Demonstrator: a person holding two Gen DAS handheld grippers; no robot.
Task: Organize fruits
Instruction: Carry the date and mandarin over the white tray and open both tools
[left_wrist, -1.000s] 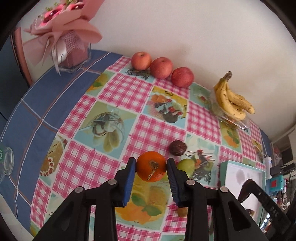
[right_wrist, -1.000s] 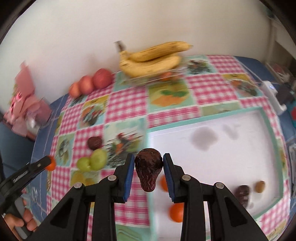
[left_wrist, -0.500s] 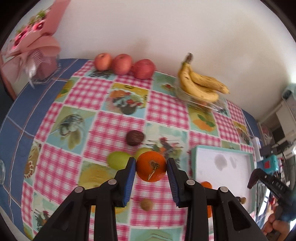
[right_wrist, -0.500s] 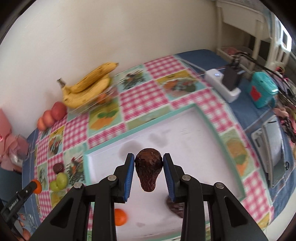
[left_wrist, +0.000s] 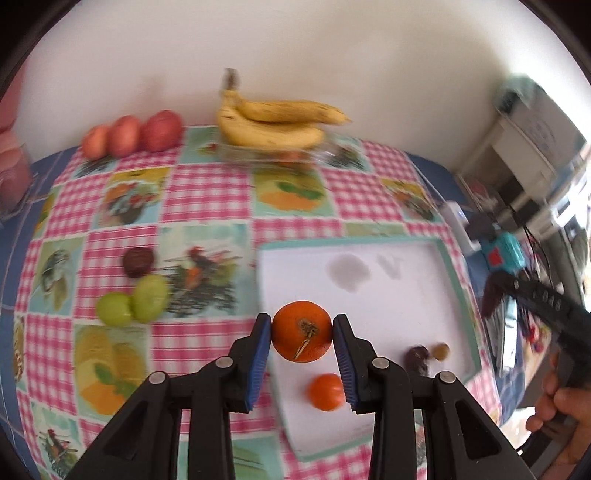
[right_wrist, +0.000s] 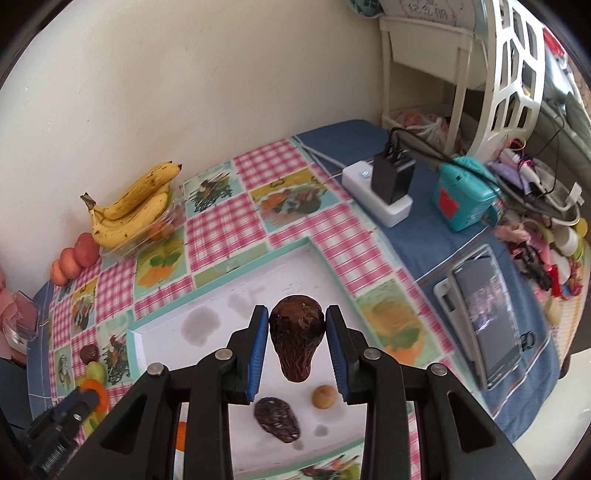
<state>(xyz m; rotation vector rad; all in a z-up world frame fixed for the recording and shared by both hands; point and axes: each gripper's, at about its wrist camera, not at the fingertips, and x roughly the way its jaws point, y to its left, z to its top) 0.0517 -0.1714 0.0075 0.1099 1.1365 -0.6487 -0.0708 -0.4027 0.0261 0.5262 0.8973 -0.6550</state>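
My left gripper (left_wrist: 302, 332) is shut on an orange (left_wrist: 301, 330) and holds it above the left part of the white tray (left_wrist: 413, 266). In the tray lie a second orange (left_wrist: 325, 386), a dark wrinkled fruit (left_wrist: 416, 359) and a small brown fruit (left_wrist: 440, 350). My right gripper (right_wrist: 296, 345) is shut on a dark wrinkled fruit (right_wrist: 296, 341) above the same tray (right_wrist: 236, 291), over another dark fruit (right_wrist: 277, 414) and the small brown fruit (right_wrist: 324, 396). On the cloth left of the tray sit two green fruits (left_wrist: 133, 301) and a dark round fruit (left_wrist: 137, 261).
Bananas (left_wrist: 273, 123) rest on a clear dish by the wall, with three red apples (left_wrist: 133, 134) to their left. A power strip with a plug (right_wrist: 384, 188), a teal box (right_wrist: 466, 195) and a phone (right_wrist: 484, 314) lie on the blue cloth to the right. A hand (left_wrist: 561, 417) grips the right gripper's handle.
Both grippers swung to the right with their fruit. The left one came from over the checked cloth to over the tray's left part; the right one moved further across the tray.
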